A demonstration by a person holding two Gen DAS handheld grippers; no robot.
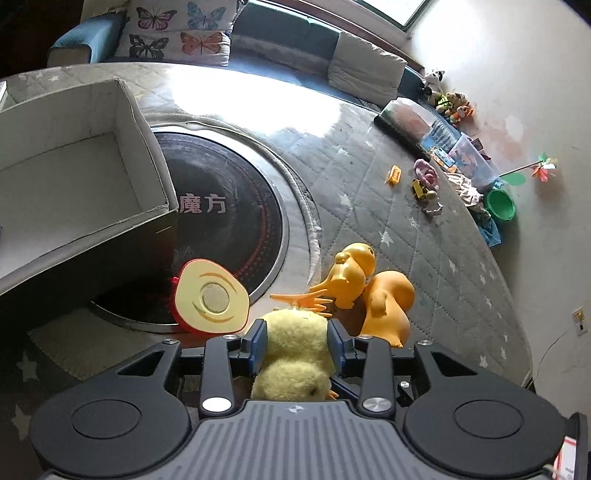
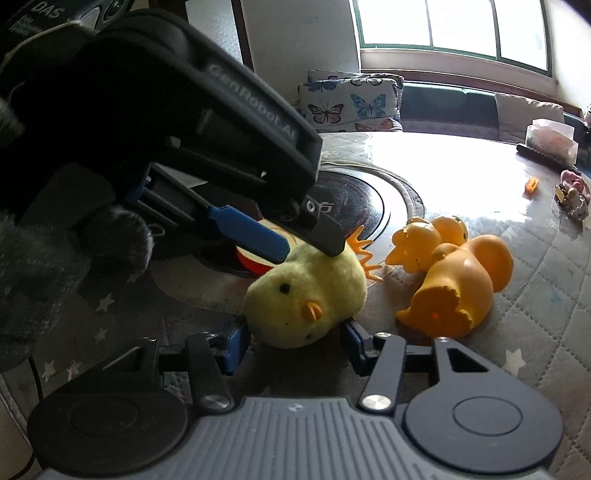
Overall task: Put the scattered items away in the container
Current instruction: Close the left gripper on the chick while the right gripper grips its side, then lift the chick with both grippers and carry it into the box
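A yellow plush chick lies on the quilted mat, and my left gripper is shut on it, its blue pads pressing both sides. In the right wrist view the chick lies just ahead of my right gripper, whose open jaws stand either side of its lower end without squeezing it; the left gripper reaches in from above. An orange rubber duck lies on its side to the right. A round yellow and red toy lies left of the chick. The open grey box stands at the left.
A round black disc with characters is set in the mat beside the box. Small toys, a green bowl, a pinwheel and plastic bins lie along the far right wall. Butterfly cushions and a sofa are at the back.
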